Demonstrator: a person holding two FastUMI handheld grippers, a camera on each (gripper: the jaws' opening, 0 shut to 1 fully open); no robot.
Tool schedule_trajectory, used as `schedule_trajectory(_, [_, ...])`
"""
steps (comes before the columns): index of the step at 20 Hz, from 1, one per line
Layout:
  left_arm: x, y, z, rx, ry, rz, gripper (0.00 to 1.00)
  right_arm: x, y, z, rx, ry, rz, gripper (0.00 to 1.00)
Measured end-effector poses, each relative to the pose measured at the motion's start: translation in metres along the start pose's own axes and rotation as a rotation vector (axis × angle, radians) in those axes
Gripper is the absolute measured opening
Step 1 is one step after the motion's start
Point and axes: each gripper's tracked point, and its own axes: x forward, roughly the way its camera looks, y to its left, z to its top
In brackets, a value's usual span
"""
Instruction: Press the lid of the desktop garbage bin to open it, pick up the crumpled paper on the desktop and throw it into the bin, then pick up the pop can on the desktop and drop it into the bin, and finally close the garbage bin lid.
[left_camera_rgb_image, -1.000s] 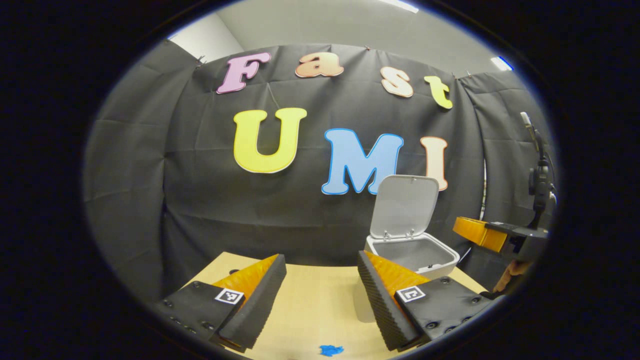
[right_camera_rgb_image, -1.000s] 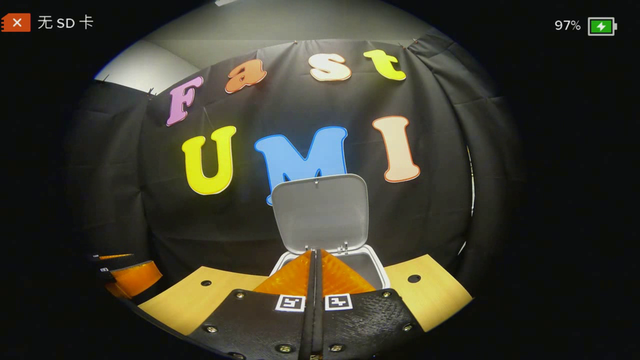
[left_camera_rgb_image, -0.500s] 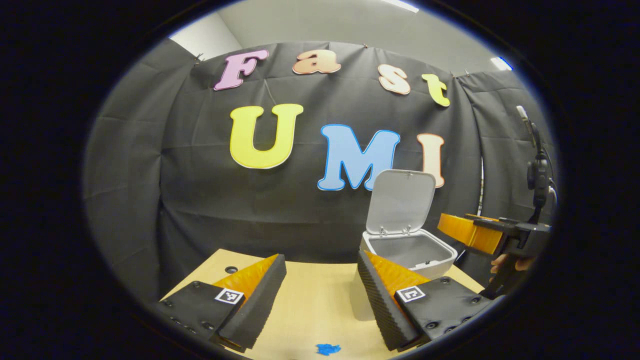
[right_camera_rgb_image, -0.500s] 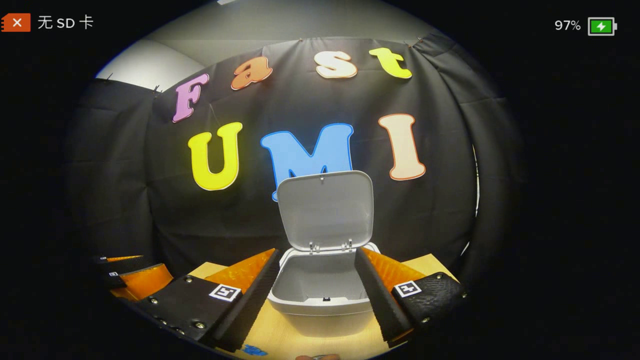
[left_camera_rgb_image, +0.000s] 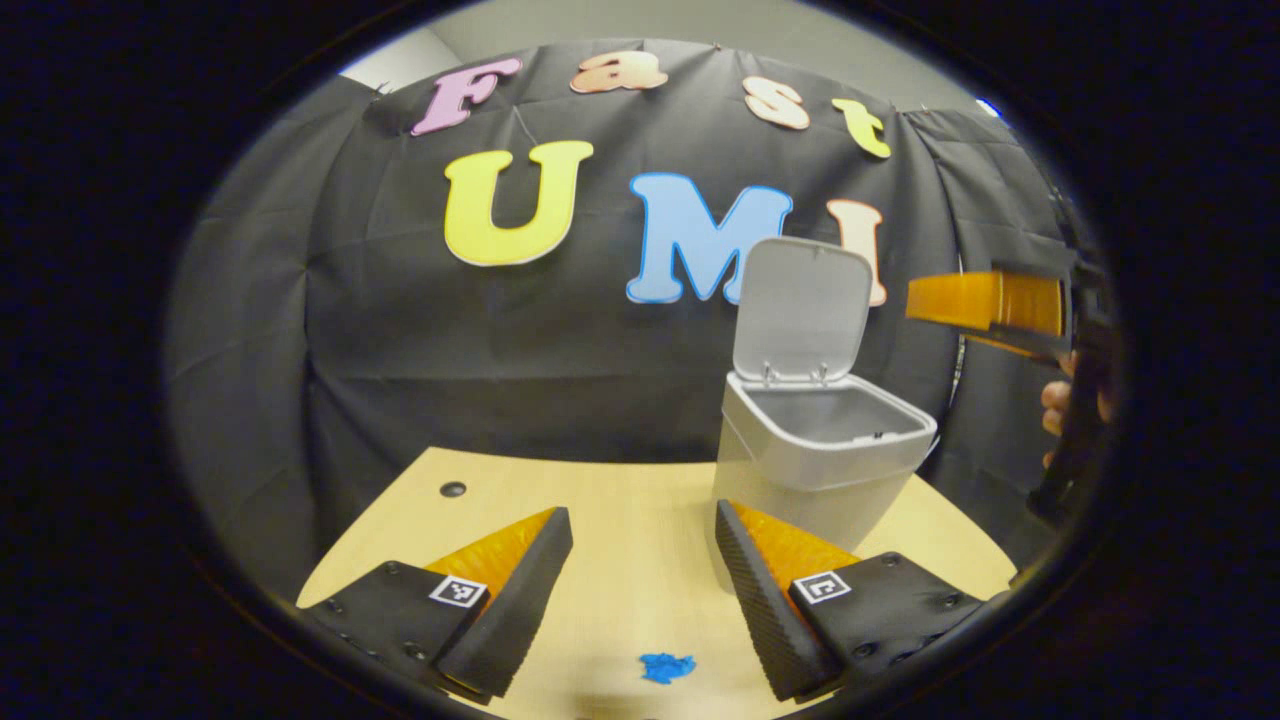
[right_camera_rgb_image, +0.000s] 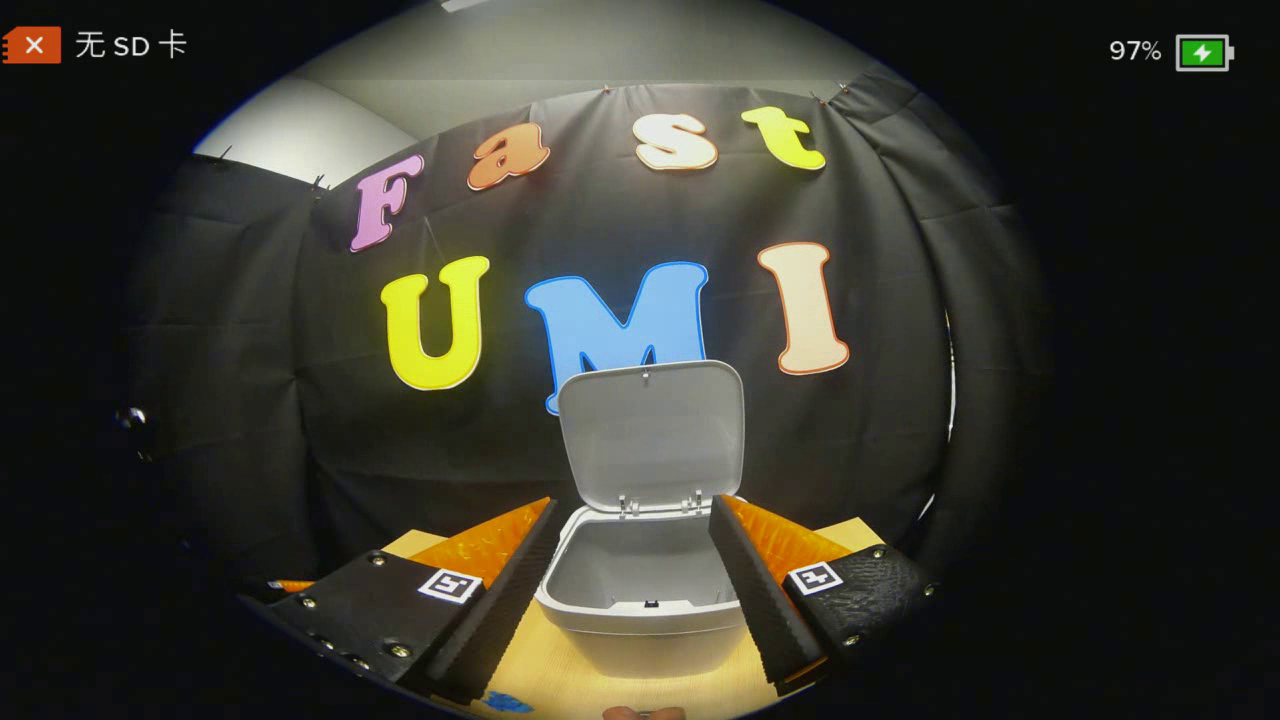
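A grey desktop bin (left_camera_rgb_image: 815, 450) stands on the wooden table with its lid (left_camera_rgb_image: 800, 308) swung up and its inside bare as far as I can see. In the right gripper view the same bin (right_camera_rgb_image: 640, 600) sits straight ahead under its raised lid (right_camera_rgb_image: 652, 432). My right gripper (right_camera_rgb_image: 632, 565) is open above and in front of the bin with nothing between its fingers; it also shows as the right gripper (left_camera_rgb_image: 985, 305) high at the right in the left gripper view. My left gripper (left_camera_rgb_image: 640, 580) is open and holds nothing, low over the table just left of the bin.
A small blue mark (left_camera_rgb_image: 667, 666) lies on the wooden table (left_camera_rgb_image: 600, 510) near my left fingers. A round hole (left_camera_rgb_image: 453, 489) sits at the table's far left. A hand (left_camera_rgb_image: 1060, 405) holds the right gripper at the right edge. Black cloth walls close the back.
The right gripper went from shut to open and stays above the bin's front. The left gripper dropped lower towards the table, so the bin now stands higher in its view.
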Motion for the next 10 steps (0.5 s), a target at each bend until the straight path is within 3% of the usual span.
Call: schedule_trajectory(10, [0.027,-0.013,-0.155,0.055,0.301,-0.048,0.96,-0.015,-0.020,-0.008,-0.040,0.031,-0.047,0.96])
